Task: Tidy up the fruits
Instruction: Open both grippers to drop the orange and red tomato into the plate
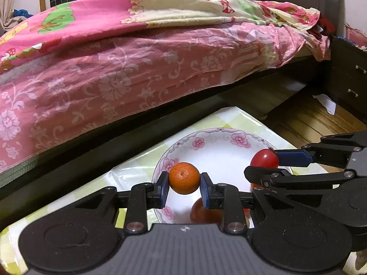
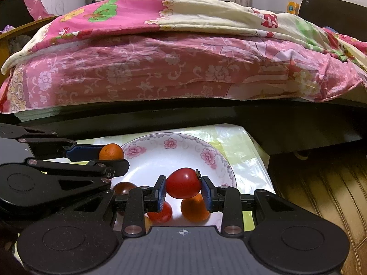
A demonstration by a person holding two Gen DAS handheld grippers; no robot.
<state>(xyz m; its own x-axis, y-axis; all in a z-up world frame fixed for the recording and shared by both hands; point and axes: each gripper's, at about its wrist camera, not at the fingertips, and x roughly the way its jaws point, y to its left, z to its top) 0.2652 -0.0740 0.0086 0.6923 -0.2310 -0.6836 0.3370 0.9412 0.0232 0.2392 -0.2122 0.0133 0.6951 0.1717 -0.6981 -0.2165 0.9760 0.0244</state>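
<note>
— What is under your tools?
— A round white plate with pink flowers (image 2: 207, 154).
— And in them?
— My left gripper (image 1: 184, 186) pinches a small round orange (image 1: 184, 181) between its pads. My right gripper (image 2: 183, 189) pinches a shiny red tomato (image 2: 183, 183). Both hang above the plate.

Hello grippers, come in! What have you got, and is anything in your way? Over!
Left gripper shut on orange. Right gripper shut on tomato. Both over flowered plate, three fruits already on it. Nothing blocking.
</note>
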